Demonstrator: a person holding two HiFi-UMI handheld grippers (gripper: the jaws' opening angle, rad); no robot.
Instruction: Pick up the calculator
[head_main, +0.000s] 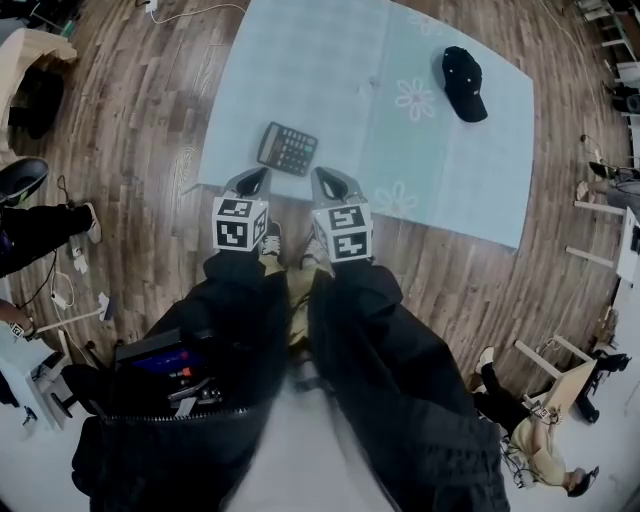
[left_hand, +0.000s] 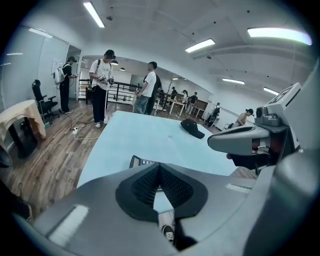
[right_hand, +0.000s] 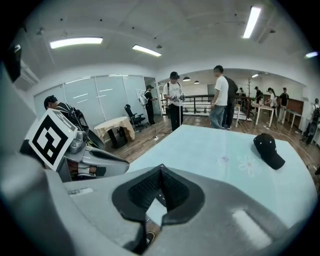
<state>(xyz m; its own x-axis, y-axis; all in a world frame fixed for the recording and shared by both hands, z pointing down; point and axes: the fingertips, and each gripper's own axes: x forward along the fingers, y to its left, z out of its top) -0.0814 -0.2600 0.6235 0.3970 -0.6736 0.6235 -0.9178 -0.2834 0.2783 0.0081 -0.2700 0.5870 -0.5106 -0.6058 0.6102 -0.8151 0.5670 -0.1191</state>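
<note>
Left gripper (head_main: 254, 182) and right gripper (head_main: 326, 183) are held shut (empty) at the tabletop's (head_main: 330, 60) near edge, poised short of the calculator (head_main: 288, 149).

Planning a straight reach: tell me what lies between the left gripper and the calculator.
In the head view, only a short bare stretch of light-blue mat separates the left gripper from the calculator.

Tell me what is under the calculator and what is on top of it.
The calculator lies flat on a pale blue flowered sheet, near its edge. Nothing rests on top of it. Whatever the sheet covers beneath it is hidden.
</note>
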